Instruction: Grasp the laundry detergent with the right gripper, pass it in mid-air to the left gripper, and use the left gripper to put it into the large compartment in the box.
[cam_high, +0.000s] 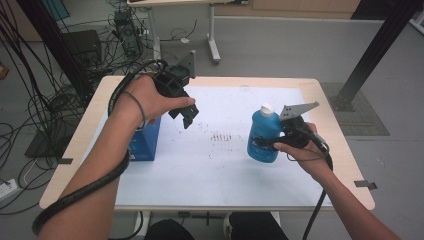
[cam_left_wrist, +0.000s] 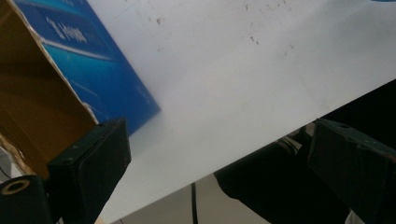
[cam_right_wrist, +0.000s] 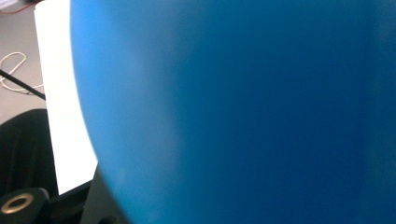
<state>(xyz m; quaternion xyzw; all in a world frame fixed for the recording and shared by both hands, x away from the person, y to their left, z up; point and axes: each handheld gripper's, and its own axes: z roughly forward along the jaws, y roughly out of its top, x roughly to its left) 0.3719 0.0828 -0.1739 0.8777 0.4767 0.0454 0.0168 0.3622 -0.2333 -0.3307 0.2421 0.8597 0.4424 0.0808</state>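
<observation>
A blue bottle (cam_high: 262, 136) with a white cap is upright at the right of the white mat (cam_high: 215, 165), and my right gripper (cam_high: 272, 142) is shut on its body from the right side. In the right gripper view the blue bottle (cam_right_wrist: 233, 112) sits right against the camera, hiding the jaws. My left gripper (cam_high: 186, 114) hangs over the mat's left part, just right of a blue cardboard box (cam_high: 148, 142). Its jaws stand wide apart with nothing between them. In the left gripper view the left gripper (cam_left_wrist: 219, 135) shows the blue box (cam_left_wrist: 93, 70) with its brown inside open at the left.
The wooden table (cam_high: 345, 150) carries the mat, which has dark specks in the middle. Cables and equipment (cam_high: 85, 50) lie on the floor at the left. A black post (cam_high: 375, 50) stands at the back right. The person's dark-clothed legs (cam_left_wrist: 280, 186) are below the near edge.
</observation>
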